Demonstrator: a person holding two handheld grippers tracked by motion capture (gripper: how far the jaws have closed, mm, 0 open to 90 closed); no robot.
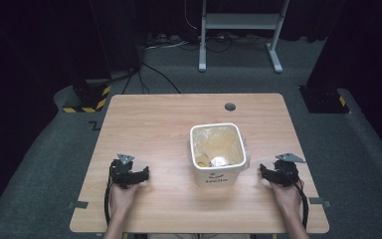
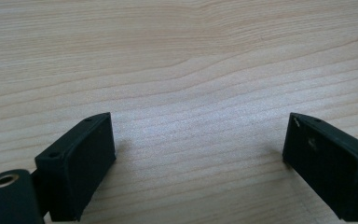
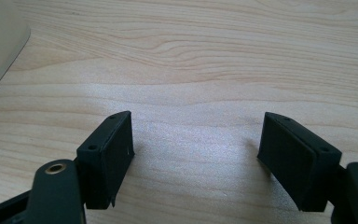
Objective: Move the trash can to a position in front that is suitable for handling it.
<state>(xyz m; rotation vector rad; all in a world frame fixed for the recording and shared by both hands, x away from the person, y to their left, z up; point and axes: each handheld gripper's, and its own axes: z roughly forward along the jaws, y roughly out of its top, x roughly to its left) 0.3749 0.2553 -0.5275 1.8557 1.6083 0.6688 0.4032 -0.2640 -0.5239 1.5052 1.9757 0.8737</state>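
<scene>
Small white square plastic bin (image 1: 216, 154), clear liner inside, sits mid light wooden counter (image 1: 169, 124), between both tools. Left black tool (image 1: 144, 175) rests on counter well left of bin, jaws spread, empty. Right black tool (image 1: 263, 173) near bin's right side, jaws spread, empty.

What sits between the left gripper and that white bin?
Nothing: in the high view, only bare table lies between the left gripper and the white bin.
</scene>
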